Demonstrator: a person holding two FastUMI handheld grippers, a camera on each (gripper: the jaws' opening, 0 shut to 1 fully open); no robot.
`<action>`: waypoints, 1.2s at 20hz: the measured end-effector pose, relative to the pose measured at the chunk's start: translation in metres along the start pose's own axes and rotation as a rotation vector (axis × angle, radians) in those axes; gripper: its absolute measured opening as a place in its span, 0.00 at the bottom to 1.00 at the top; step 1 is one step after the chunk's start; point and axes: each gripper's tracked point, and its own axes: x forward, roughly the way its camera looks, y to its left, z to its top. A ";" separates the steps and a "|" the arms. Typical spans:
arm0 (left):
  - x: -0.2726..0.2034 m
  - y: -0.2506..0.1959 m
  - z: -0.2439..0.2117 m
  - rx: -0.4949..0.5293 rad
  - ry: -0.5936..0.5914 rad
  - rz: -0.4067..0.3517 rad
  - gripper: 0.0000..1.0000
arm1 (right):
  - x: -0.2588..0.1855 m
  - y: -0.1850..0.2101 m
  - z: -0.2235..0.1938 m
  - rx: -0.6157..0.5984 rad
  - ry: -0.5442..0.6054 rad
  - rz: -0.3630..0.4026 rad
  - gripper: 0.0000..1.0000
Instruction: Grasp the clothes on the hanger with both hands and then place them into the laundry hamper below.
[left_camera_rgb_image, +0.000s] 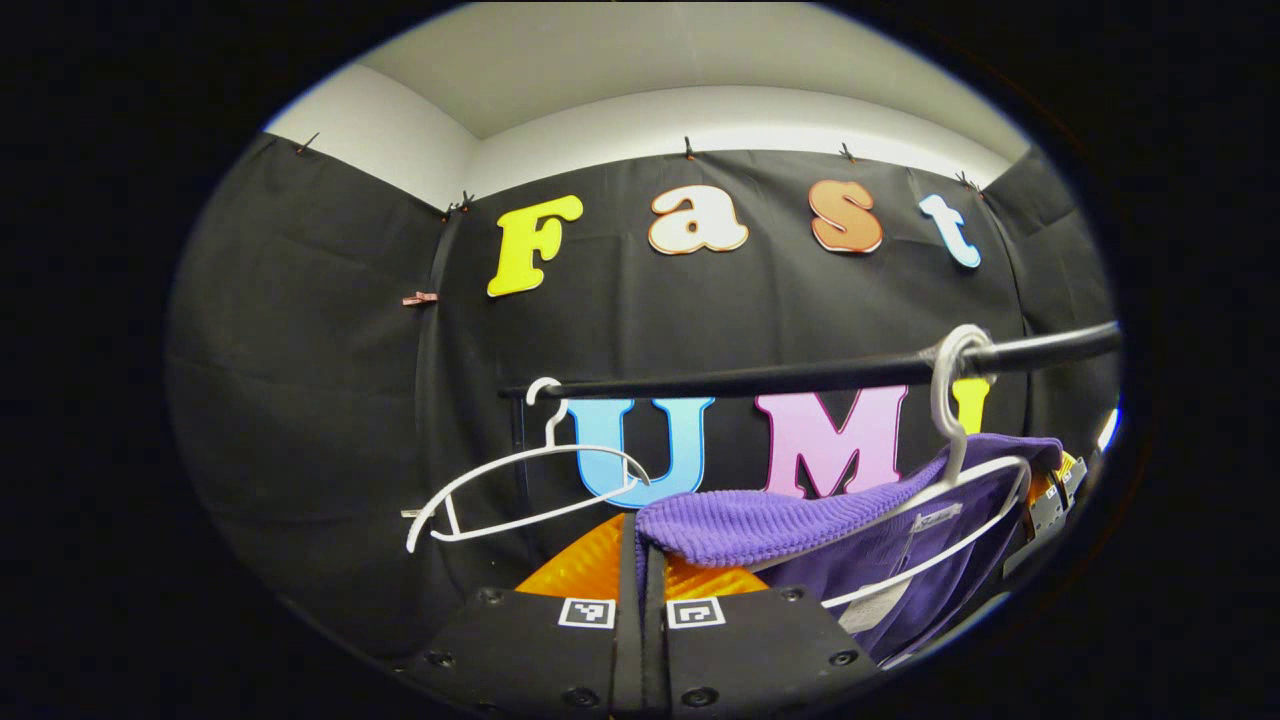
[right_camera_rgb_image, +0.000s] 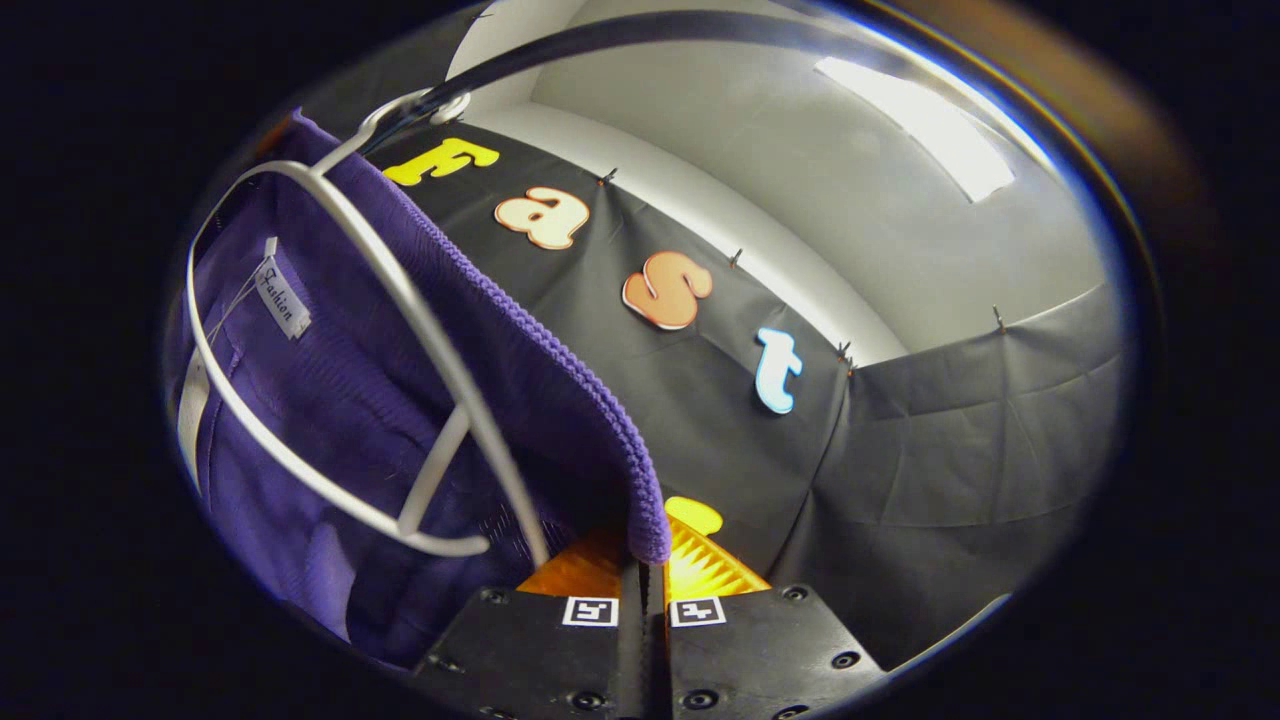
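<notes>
Gripping a ribbed fold of the purple sweater, the left tongs stand clenched at the bottom of the left gripper view, both fingers pressed together with the knit edge caught between them. From there the sweater runs up and to the right, draped over a white hanger whose hook loops over the black rail. A small white label shows inside the collar. Farther left on the same rail hangs a second, bare white hanger, tilted, well apart from the sweater. Beyond the sweater at the right edge, part of another gripper peeks out, too little of it showing to tell its state.

Seen in the right gripper view, the right tongs are likewise clenched on the sweater, pinching the ribbed hem where it comes down to the fingertips. The cloth spreads up and to the left from that pinch, still on its hanger, with the hook around the rail at the top. A white tag sits on the inside near the collar. Black cloth covers the booth wall behind, under a pale ceiling with a light strip.
</notes>
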 end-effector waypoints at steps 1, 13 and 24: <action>0.001 0.000 -0.005 0.000 0.010 -0.003 0.05 | -0.002 0.009 -0.012 0.014 0.030 0.019 0.04; -0.004 0.007 0.020 -0.014 -0.010 -0.048 0.05 | -0.016 0.011 0.000 0.226 0.058 0.015 0.04; 0.019 0.006 -0.042 -0.045 0.101 -0.103 0.05 | -0.028 0.055 -0.049 0.196 0.120 0.155 0.05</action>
